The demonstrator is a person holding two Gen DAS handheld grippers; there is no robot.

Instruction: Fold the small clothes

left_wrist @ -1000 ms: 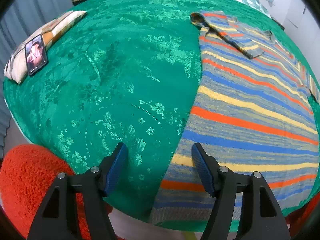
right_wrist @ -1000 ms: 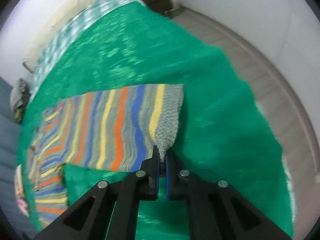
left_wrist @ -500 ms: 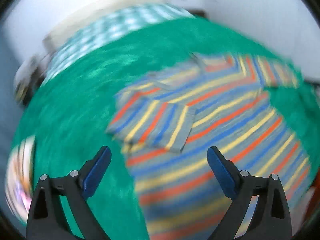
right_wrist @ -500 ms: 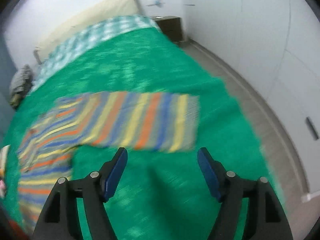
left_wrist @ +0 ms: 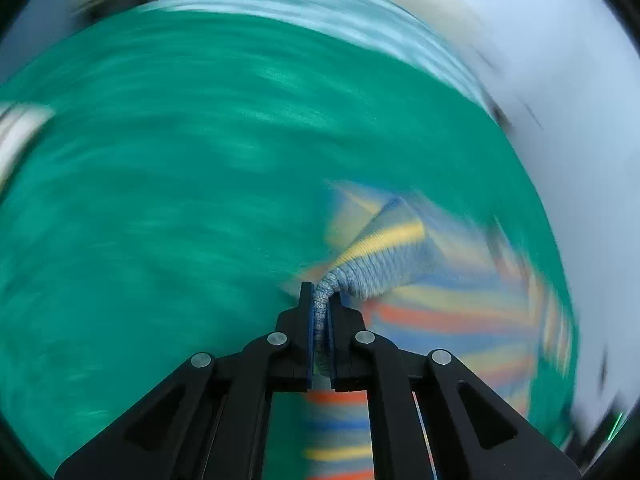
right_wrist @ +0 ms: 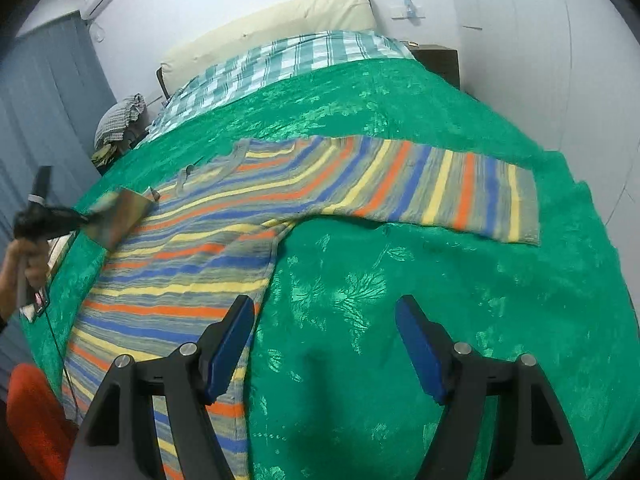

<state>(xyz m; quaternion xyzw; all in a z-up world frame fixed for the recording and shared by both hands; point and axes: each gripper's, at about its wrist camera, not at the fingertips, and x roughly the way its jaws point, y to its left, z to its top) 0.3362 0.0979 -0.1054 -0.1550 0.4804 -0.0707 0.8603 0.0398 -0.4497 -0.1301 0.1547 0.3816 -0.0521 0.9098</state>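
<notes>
A striped knit sweater [right_wrist: 192, 248] lies flat on the green bedspread [right_wrist: 400, 300], its right sleeve [right_wrist: 440, 196] stretched out sideways. In the blurred left wrist view, my left gripper [left_wrist: 320, 300] is shut on the grey ribbed cuff [left_wrist: 372, 268] of the other sleeve and holds it above the sweater [left_wrist: 448, 316]. The right wrist view shows that left gripper [right_wrist: 80, 220] at the far left in a hand [right_wrist: 28, 264], with the sleeve end raised. My right gripper [right_wrist: 324, 308] is open over bare bedspread, beside the sweater's side edge, with nothing between its fingers.
A checked sheet [right_wrist: 280, 60] and a cream headboard cushion [right_wrist: 272, 20] lie at the bed's far end. A heap of clothes [right_wrist: 120, 120] sits at the far left, a dark nightstand [right_wrist: 436, 60] at the far right. A red fuzzy seat [right_wrist: 36, 412] stands at the near left corner.
My left gripper swung from the sweater's hem to the folded sleeve, shut on its cuff and lifted it. My right gripper let go of the right sleeve's cuff, opened and drew back.
</notes>
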